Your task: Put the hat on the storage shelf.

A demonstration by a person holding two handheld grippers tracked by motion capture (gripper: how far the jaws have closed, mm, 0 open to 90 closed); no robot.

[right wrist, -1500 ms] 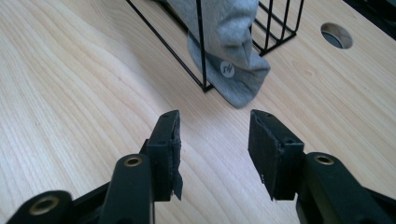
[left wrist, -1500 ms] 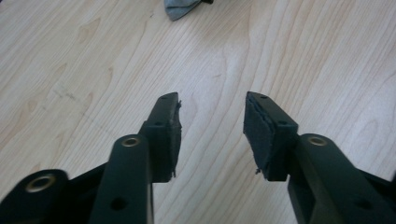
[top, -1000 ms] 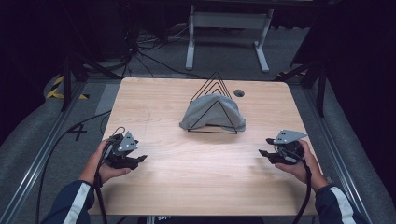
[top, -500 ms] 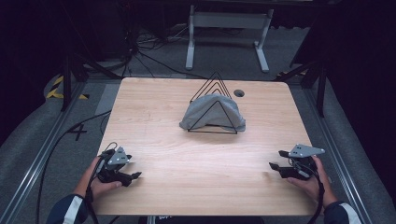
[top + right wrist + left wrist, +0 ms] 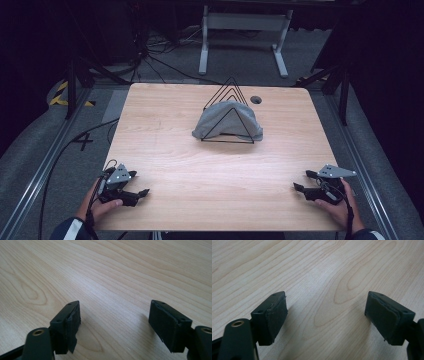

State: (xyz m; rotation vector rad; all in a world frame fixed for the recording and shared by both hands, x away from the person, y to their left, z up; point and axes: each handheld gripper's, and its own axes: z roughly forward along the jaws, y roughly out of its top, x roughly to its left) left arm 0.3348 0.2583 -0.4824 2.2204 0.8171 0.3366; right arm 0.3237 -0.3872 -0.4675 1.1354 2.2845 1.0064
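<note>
**A:** Near the table's (image 5: 165,125) front edge, both grippers sit low. Where does the cloth lie from them?

**B:** Far side, about midway across. The grey cloth (image 5: 220,119) is draped over a black wire rack (image 5: 231,86) of nested triangles. It lies ahead of both grippers, well apart from each.

**A:** Which hand is nearer?

**B:** Hard to call. The left gripper (image 5: 139,184) is at the front left corner, the right gripper (image 5: 301,180) at the front right, and the cloth sits roughly between them. I judge neither has a clear lead.

**A:** How does the cloth run?

**B:** Its long axis follows the rack, front to back, with the flaps hanging down on the left and right sides. So each gripper faces one hanging side, a flap per hand if both reach in.

**A:** And the jaws?

**B:** Both pairs have just been opening. The left gripper's (image 5: 325,315) jaws stand wide with bare wood between the pads; the right gripper's (image 5: 115,320) look the same. Nothing is held.

**A:** Counts?

**B:** One cloth, one rack, two grippers, and one small dark hole (image 5: 256,100) in the table just beside the rack.
</note>
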